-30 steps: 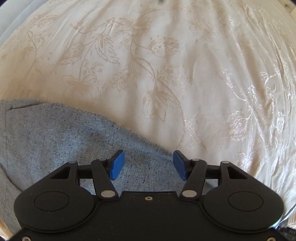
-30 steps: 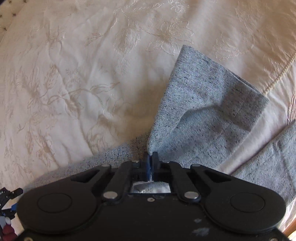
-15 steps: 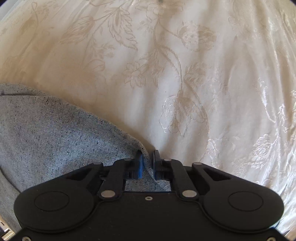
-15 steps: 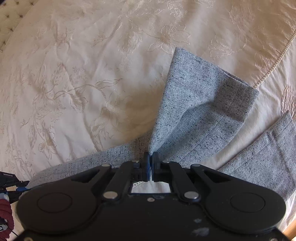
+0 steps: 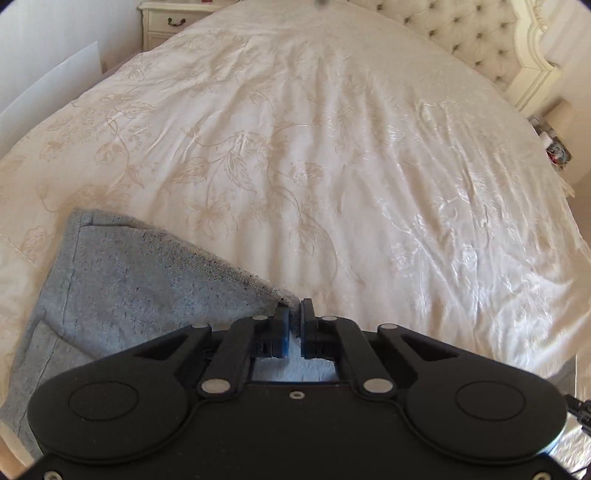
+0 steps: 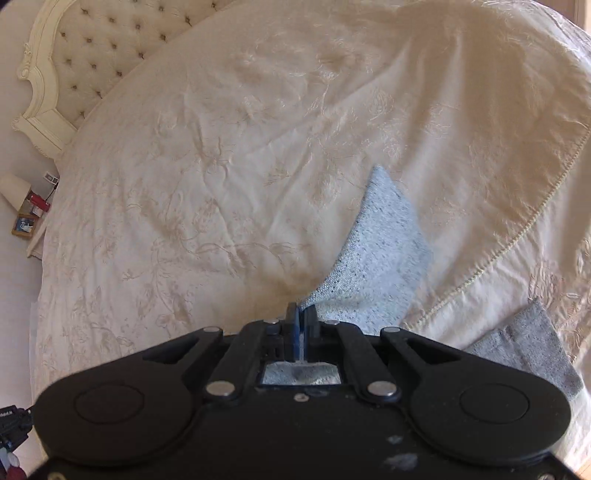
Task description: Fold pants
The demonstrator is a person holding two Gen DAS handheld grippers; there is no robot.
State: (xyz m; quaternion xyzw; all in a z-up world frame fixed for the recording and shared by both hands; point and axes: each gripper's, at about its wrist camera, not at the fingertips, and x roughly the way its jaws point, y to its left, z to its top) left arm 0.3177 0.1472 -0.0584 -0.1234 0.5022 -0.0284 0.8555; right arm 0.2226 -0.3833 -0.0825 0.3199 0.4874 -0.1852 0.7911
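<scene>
the left gripper (image 5: 294, 316), a black plastic claw with blue-padded fingers (image 5: 283, 334), is pressed together on an edge of the speckled grey woven pants (image 5: 140, 280); a strip of the cloth shows between the pads and in the window behind them; from the pinch the fabric drapes down to the near left in a broad, slack panel with a stitched seam along its far-left edge, resting on the cream satin bedspread (image 5: 332, 147), which is embroidered with flowers and leaves and finely creased; a tufted cream headboard (image 5: 476, 40) stands at the far right, a white drawer unit (image 5: 173, 18) at the far left; the right gripper (image 6: 300, 317) of the same build is likewise clamped on the pants (image 6: 380, 251), the cloth rising from its tips as a pointed, folded flap to the right; a second grey piece (image 6: 528, 347) lies near right, beyond the bedspread's (image 6: 221, 166) corded edge; a small lamp (image 6: 14, 190) sits far left.
</scene>
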